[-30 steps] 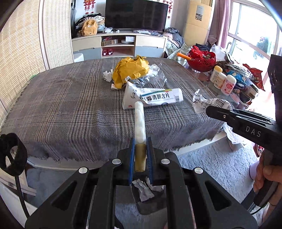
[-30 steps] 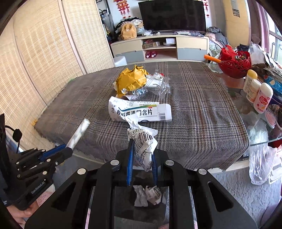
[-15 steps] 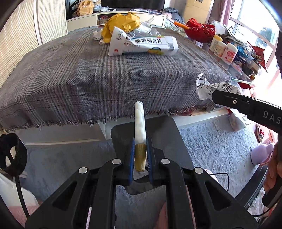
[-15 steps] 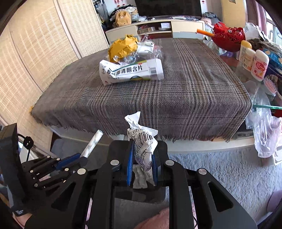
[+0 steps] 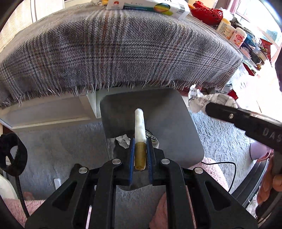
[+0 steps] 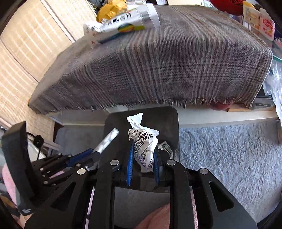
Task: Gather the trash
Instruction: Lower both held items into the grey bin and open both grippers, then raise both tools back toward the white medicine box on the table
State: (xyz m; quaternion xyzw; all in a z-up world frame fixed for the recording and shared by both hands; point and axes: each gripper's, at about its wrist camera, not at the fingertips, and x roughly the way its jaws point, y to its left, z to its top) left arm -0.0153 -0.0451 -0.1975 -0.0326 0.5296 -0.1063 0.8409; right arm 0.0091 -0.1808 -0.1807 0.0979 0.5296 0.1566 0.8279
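My left gripper (image 5: 140, 141) is shut on the tan ribbed end of a white stick-shaped tube (image 5: 139, 121), which points forward over an open grey bin (image 5: 167, 109). Crumpled paper scraps (image 5: 123, 140) lie inside the bin. My right gripper (image 6: 143, 149) has a crumpled white wrapper (image 6: 144, 141) with a barcode between its blue pads; its jaws are opening, and the pads still touch the wrapper. It hangs over the same bin (image 6: 158, 118). The right wrist view shows the left gripper (image 6: 95, 153) with its tube (image 6: 107, 141) on the left.
The table's fringed plaid cloth (image 5: 123, 52) hangs just beyond the bin. On the table lie a white printed box (image 5: 148, 6) and yellow crumpled paper (image 6: 111, 8), with bottles (image 5: 236, 37) and a red basket (image 5: 208, 13) at the right. A shaggy grey rug (image 6: 229, 158) covers the floor.
Both grippers have sunk from above the tabletop to below its edge and tipped downward, each carrying its piece of trash. The bin now fills the middle of both views.
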